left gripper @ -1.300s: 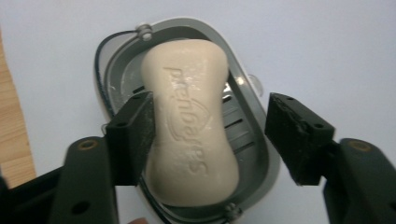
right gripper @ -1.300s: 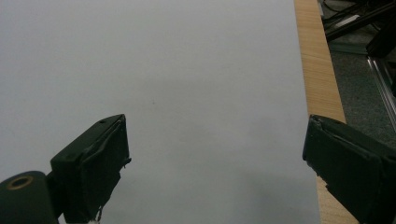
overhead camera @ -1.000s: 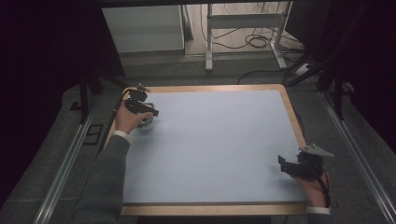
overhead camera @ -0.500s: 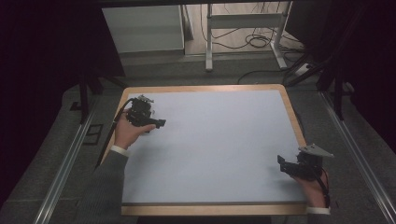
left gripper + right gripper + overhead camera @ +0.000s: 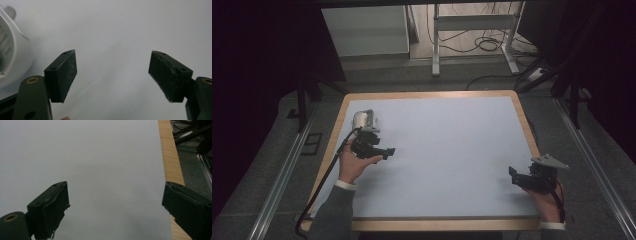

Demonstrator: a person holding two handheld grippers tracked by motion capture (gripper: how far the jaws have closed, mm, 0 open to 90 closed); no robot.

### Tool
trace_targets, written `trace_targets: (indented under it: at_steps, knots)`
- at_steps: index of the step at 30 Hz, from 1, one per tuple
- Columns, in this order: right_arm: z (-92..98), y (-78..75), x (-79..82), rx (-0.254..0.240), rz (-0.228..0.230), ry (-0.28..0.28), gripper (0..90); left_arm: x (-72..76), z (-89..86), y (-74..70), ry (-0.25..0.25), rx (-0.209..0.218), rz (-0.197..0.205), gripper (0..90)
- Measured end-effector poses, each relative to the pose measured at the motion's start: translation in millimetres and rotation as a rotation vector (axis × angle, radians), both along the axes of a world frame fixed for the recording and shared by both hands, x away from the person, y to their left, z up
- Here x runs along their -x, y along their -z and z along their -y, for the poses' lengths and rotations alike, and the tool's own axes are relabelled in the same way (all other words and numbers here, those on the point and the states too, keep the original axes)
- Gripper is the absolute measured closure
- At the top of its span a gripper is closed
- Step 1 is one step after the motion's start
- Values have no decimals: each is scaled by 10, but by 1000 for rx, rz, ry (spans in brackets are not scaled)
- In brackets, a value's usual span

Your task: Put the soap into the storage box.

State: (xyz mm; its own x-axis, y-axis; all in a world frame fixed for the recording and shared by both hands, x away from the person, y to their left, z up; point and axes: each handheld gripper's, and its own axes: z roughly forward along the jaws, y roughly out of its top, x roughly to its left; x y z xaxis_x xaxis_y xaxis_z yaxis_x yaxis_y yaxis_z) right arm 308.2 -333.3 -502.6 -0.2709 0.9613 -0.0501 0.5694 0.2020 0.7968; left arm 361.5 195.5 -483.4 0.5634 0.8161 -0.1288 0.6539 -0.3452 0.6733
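Observation:
A small white and silver object [image 5: 361, 119] lies on the pale blue mat [image 5: 447, 150] near its far left corner. Its rounded white side shows blurred at the left edge of the left gripper view [image 5: 13, 52]. My left gripper [image 5: 386, 153] hovers just nearer than it, pointing right. It is open, with bare mat between its jaws [image 5: 112, 75]. My right gripper [image 5: 514, 177] rests near the mat's front right corner, pointing left. It is open, with nothing between its pads [image 5: 115, 207].
The mat sits in a wooden frame [image 5: 526, 125], whose right strip shows in the right gripper view [image 5: 171, 157]. Metal rails [image 5: 287, 165] run along both sides of the table. Table legs and cables [image 5: 484, 45] stand on the floor beyond the far edge.
My left gripper has drawn back from the far left corner toward the person and slightly right. The white object now lies uncovered where it was. The right gripper has stayed put.

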Motion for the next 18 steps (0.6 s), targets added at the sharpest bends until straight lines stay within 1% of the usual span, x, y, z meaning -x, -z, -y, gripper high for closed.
trace_targets:
  at_steps: [2, 4, 6, 7, 8, 10, 11, 13, 14, 18]
  knots:
    - [-4, -2, 1, 1, 1, -4, 70, 42, 5, 50, -6, 7, -4, 231]
    - [-5, -7, 3, 3, 3, -5, 70, 85, 6, 95, -7, 3, -10, 229]
    - [-4, -11, 6, 0, 5, -2, 70, 133, -3, 140, -14, 12, -14, 228]
    - [-1, -12, 7, -1, 4, -3, 70, 161, -12, 169, -12, 14, -22, 228]
    - [2, -11, 5, -2, 5, -3, 70, 179, -11, 186, -14, 13, -31, 227]
    - [5, -9, 3, 0, 4, -3, 70, 217, -12, 228, -16, 5, -31, 225]
    - [8, -9, 3, -1, 4, -1, 70, 217, -12, 228, -16, 5, -31, 226]
    - [15, -12, 4, -3, 2, 2, 70, 235, -16, 256, -6, -2, -44, 223]
    - [16, -14, 5, -4, 5, 4, 70, 239, -21, 255, -7, -6, -40, 222]
    - [14, -15, 7, -1, 8, 3, 70, 242, -39, 244, -13, 11, -32, 223]
